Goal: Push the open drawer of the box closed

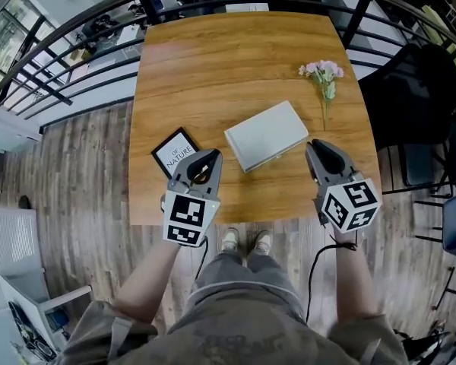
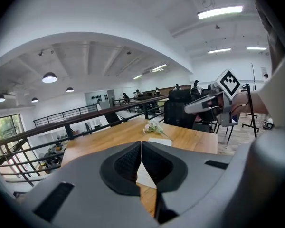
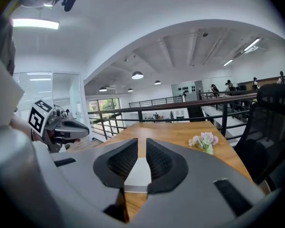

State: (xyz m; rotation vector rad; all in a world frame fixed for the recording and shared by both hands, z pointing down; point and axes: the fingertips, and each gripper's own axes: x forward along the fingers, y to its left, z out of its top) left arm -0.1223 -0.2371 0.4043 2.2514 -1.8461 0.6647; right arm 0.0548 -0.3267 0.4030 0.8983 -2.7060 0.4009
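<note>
Wooden table (image 1: 235,59), grey box (image 1: 266,135), pink flowers (image 1: 323,74), black-framed card (image 1: 175,152)

Wooden tabletop (image 1: 213,59) on a grey plank floor (image 1: 76,196), black railing (image 1: 68,63) curving behind it. Black chair (image 1: 418,97) off right. Overhead, a white vaulted ceiling (image 2: 99,51), pendant lamps (image 2: 49,78) glowing.

Left claw (image 1: 210,157) shut, right claw (image 1: 317,146) slightly parted, both empty, angled downward.

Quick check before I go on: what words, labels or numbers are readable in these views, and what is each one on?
"OF NATURE": on the black-framed card, left of the grey box.
Any other print on that card: too small to read.
Grey box: no print visible.
Marker cubes: black-and-white square patterns only, no words or numbers.
</note>
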